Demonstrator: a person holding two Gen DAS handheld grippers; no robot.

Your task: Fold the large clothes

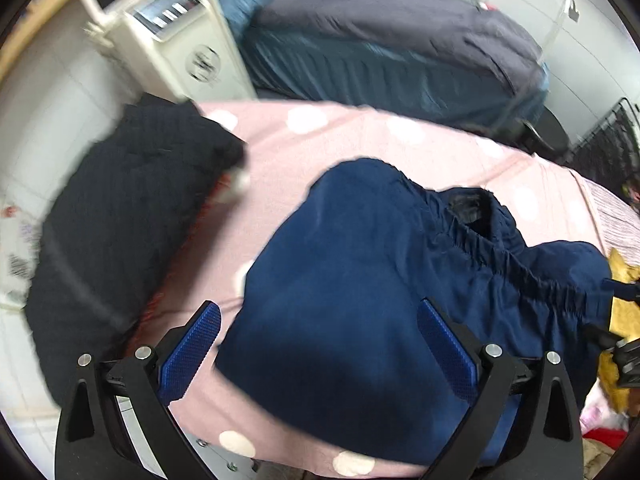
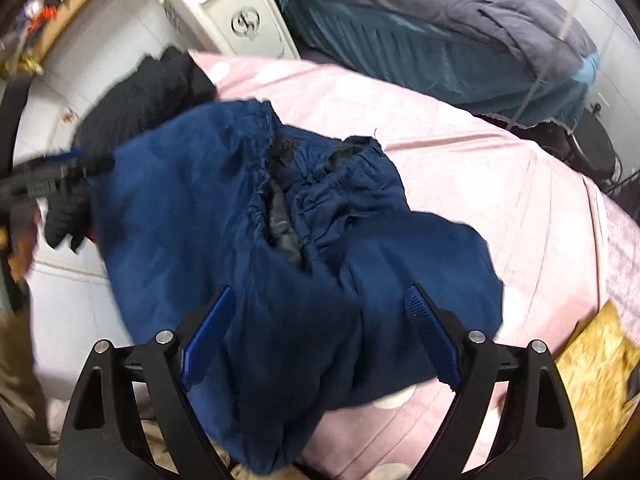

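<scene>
A navy blue garment with an elastic waistband (image 1: 360, 280) lies bunched on a pink polka-dot sheet (image 1: 320, 140). My left gripper (image 1: 320, 340) is open, its blue pads on either side of the garment's near part. In the right wrist view the same garment (image 2: 260, 240) spreads over the pink sheet (image 2: 480, 160), one end hanging over the near edge. My right gripper (image 2: 320, 328) is open above that near end. The left gripper (image 2: 60, 172) shows at the left edge of the right wrist view.
A black knit garment (image 1: 132, 220) lies at the sheet's left edge, also in the right wrist view (image 2: 152, 92). A yellow cloth (image 2: 592, 368) lies at the right. Behind stand a white appliance (image 1: 176, 40) and a bed with a grey cover (image 1: 400, 32).
</scene>
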